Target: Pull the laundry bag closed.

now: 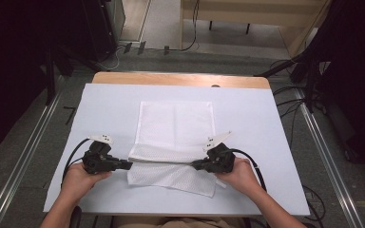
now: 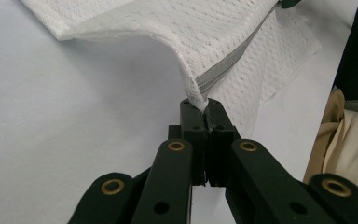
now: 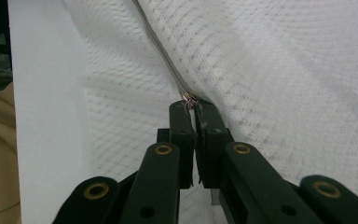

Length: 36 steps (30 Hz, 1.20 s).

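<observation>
A white mesh zip bag (image 1: 176, 142) lies flat in the middle of the white worktop (image 1: 109, 102). The left gripper (image 1: 127, 165) is clamped tight on the bag's corner by the grey zip (image 2: 223, 70). The right gripper (image 1: 196, 165) is pinched on the small metal zip pull (image 3: 189, 97). If both hands tug too hard, I think the thin mesh may rip, or the pull may slip out. Can't tell if anything's inside; it looks empty & flat.
</observation>
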Tool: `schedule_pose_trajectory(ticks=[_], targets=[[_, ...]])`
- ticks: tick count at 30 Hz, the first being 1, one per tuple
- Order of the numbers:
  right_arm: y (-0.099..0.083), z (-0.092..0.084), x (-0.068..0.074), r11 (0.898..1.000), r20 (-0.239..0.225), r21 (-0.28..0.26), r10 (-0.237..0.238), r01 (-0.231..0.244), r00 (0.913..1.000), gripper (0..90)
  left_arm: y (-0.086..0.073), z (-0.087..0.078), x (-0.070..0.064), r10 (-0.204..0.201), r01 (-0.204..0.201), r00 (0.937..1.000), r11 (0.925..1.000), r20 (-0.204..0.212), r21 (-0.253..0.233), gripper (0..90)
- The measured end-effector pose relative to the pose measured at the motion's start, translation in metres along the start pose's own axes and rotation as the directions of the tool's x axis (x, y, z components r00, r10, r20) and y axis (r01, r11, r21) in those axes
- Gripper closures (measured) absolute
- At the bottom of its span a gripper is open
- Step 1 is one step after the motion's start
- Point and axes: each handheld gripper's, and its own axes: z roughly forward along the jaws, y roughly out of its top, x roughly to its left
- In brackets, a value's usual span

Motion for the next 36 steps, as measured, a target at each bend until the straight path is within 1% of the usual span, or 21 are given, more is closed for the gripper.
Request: schedule_pose_trajectory(ticks=[4,7,10,13,15,16,18,21,22,25,30,34,35,36], targets=[[-0.002,-0.003,-0.002,1.0,0.004,0.006,0.006,-0.006,1.0,88.2,0.0,-0.001,0.001,-0.004,0.004,1.0,1.0,-0.003,0.001,89.8],[-0.004,-0.005,-0.004,1.0,0.0,-0.002,0.018,-0.018,0.9998,88.2,0.0,-0.001,0.001,-0.006,0.006,1.0,1.0,0.001,0.002,89.8],[-0.004,-0.006,-0.004,1.0,0.004,0.002,0.008,-0.008,1.0,88.2,-0.001,0.0,0.002,-0.008,0.008,1.0,1.0,0.0,0.003,89.8],[-0.006,-0.007,-0.005,1.0,0.009,0.01,0.013,-0.013,0.9999,88.2,-0.001,-0.001,0.002,-0.009,0.009,0.9999,1.0,-0.004,0.002,89.8],[-0.009,-0.011,-0.006,1.0,0.016,0.014,0.025,-0.025,0.9996,88.2,-0.001,-0.001,0.002,-0.01,0.01,0.9999,0.9999,-0.004,0.003,89.8],[-0.01,-0.012,-0.008,1.0,0.018,0.009,0.019,-0.019,0.9997,88.2,-0.001,-0.001,0.003,-0.01,0.01,0.9999,0.9999,-0.003,0.003,89.8],[-0.013,-0.016,-0.009,0.999,0.026,0.011,0.032,-0.033,0.9991,88.2,-0.001,-0.001,0.003,-0.01,0.01,0.9999,0.9999,-0.003,0.003,89.8],[-0.017,-0.021,-0.012,0.999,0.032,0.01,0.038,-0.038,0.9988,88.2,-0.001,-0.001,0.002,-0.008,0.008,1.0,1.0,0.003,0.004,89.8],[-0.018,-0.022,-0.012,0.999,0.034,0.006,0.043,-0.043,0.9985,88.2,-0.001,0.0,0.002,-0.008,0.008,1.0,1.0,-0.003,0.004,89.8],[-0.02,-0.024,-0.012,0.999,0.036,0.004,0.04,-0.04,0.9986,88.2,-0.001,0.0,0.002,-0.004,0.004,1.0,1.0,0.005,0.009,89.8],[-0.02,-0.025,-0.011,0.999,0.033,0.006,0.039,-0.039,0.9987,88.2,-0.001,0.0,0.002,-0.005,0.005,1.0,1.0,0.002,0.004,89.8],[-0.022,-0.026,-0.012,0.999,0.036,0.013,0.029,-0.029,0.9989,88.3,-0.001,0.0,0.003,-0.006,0.006,1.0,0.9999,0.002,0.015,89.8],[-0.023,-0.026,-0.013,0.999,0.039,0.018,0.029,-0.03,0.9988,88.2,-0.001,0.0,0.003,-0.007,0.007,1.0,0.9998,0.003,0.016,89.8],[-0.024,-0.027,-0.014,0.999,0.042,0.021,0.041,-0.042,0.9983,88.3,-0.002,0.0,0.004,-0.007,0.007,1.0,0.9998,0.003,0.017,89.8]])
